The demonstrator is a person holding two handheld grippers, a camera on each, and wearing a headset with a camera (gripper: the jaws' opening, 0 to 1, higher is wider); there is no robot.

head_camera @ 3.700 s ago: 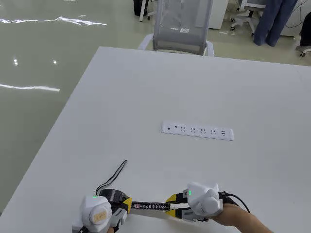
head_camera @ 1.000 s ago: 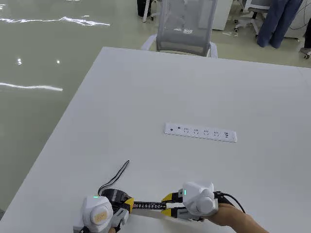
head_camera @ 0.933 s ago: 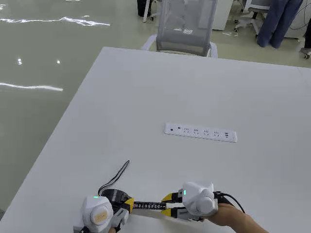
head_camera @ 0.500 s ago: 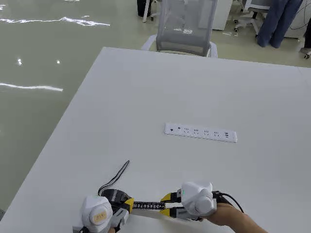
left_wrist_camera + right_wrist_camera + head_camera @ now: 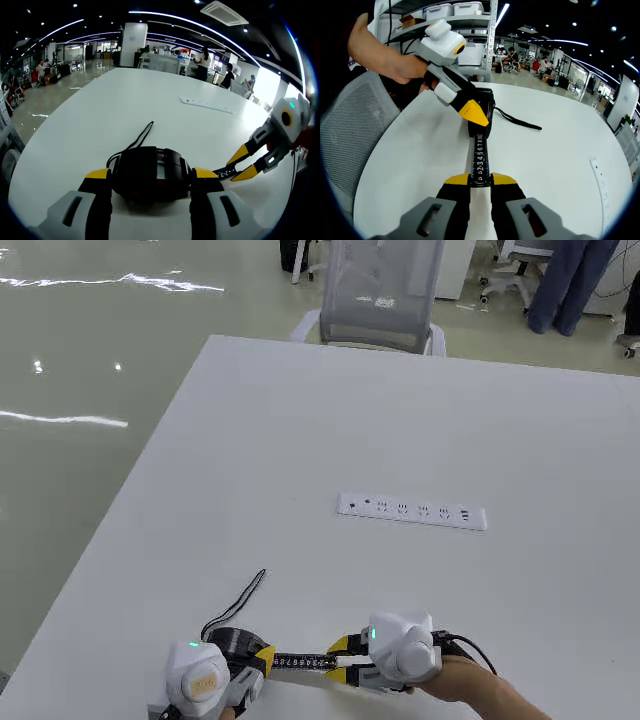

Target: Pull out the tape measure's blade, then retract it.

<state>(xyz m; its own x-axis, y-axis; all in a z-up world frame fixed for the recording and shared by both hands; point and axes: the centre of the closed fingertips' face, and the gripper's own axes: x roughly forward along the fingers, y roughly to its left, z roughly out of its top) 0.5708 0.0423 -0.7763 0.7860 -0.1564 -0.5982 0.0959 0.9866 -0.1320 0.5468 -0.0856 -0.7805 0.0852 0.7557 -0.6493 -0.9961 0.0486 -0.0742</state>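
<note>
My left gripper (image 5: 151, 175) clamps tape measure (image 5: 482, 111) | my right gripper (image 5: 480, 179) pinches blade (image 5: 479, 156) | step: retraction, probably | next: guide blade home straight.

Left claw (image 5: 150, 174) and right claw (image 5: 480, 179) are both clamped, tips facing each other, near together.

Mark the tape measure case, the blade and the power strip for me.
tape measure case (image 5: 150, 172): left gripper view, middle of the black housing between the jaws.
blade (image 5: 479, 156): right gripper view, printed numbers just ahead of the jaws.
power strip (image 5: 412, 511): head view, middle of its white top face.
</note>
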